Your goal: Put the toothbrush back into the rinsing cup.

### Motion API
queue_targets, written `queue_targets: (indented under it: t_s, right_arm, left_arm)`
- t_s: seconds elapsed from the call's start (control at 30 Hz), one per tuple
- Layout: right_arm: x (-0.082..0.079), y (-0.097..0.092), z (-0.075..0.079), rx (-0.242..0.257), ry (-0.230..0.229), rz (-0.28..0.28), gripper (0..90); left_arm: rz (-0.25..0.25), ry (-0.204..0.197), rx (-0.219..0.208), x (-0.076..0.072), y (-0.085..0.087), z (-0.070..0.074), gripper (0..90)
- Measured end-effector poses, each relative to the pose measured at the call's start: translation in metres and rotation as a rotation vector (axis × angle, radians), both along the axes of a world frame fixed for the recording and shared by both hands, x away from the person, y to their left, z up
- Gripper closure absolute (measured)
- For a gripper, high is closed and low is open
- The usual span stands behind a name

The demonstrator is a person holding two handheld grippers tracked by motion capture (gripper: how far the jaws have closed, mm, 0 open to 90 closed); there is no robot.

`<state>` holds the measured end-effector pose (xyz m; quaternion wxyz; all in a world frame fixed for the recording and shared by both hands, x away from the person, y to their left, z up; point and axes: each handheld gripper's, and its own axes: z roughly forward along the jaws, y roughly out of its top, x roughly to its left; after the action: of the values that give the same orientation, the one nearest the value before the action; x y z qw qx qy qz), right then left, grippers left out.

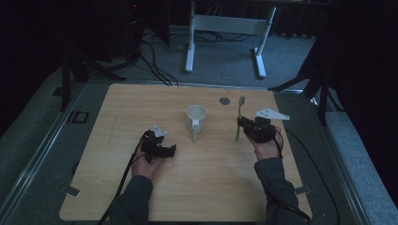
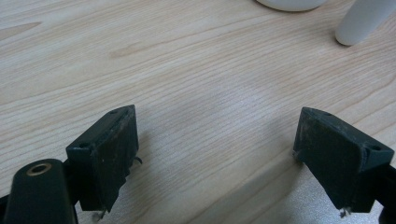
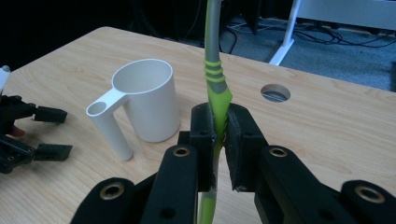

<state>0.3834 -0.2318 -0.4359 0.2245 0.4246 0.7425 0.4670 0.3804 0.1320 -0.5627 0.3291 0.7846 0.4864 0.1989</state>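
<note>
A white cup [image 1: 195, 117] [image 3: 149, 100] with a long tube-like handle [image 2: 362, 21] stands upright in the middle of the wooden table [image 1: 141, 108]. To its right, my right gripper [image 1: 241, 123] [image 3: 220, 126] is shut on a green and grey toothbrush [image 1: 240, 119] [image 3: 215, 84], gripping it at the green handle; the brush stands roughly upright in the jaws. My left gripper [image 1: 172, 151] [image 2: 217, 140] [image 3: 51, 133] rests low over the table left of the cup, jaws wide open with bare wood between them.
A round cable hole [image 1: 224, 100] [image 3: 275, 92] sits in the table behind the cup. Beyond the far edge, a white desk frame [image 1: 225, 26] and cables [image 1: 155, 65] lie on the grey floor. Dark stands flank the table.
</note>
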Motion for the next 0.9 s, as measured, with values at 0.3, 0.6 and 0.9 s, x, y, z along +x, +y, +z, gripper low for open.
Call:
queue_targets:
  t_s: [0.3, 0.6, 0.9]
  right_arm:
    - [0.001, 0.008, -0.001, 0.015, -0.011, 0.014, 82.0]
    - [0.003, 0.015, 0.000, 0.027, -0.022, 0.031, 81.9]
    - [0.005, 0.021, -0.003, 0.043, -0.022, 0.042, 81.9]
  left_arm:
    - [0.000, 0.000, 0.000, 0.000, 0.000, 0.000, 14.2]
    - [0.000, 0.000, 0.000, 0.000, 0.000, 0.000, 14.2]
    - [0.000, 0.000, 0.000, 0.000, 0.000, 0.000, 14.2]
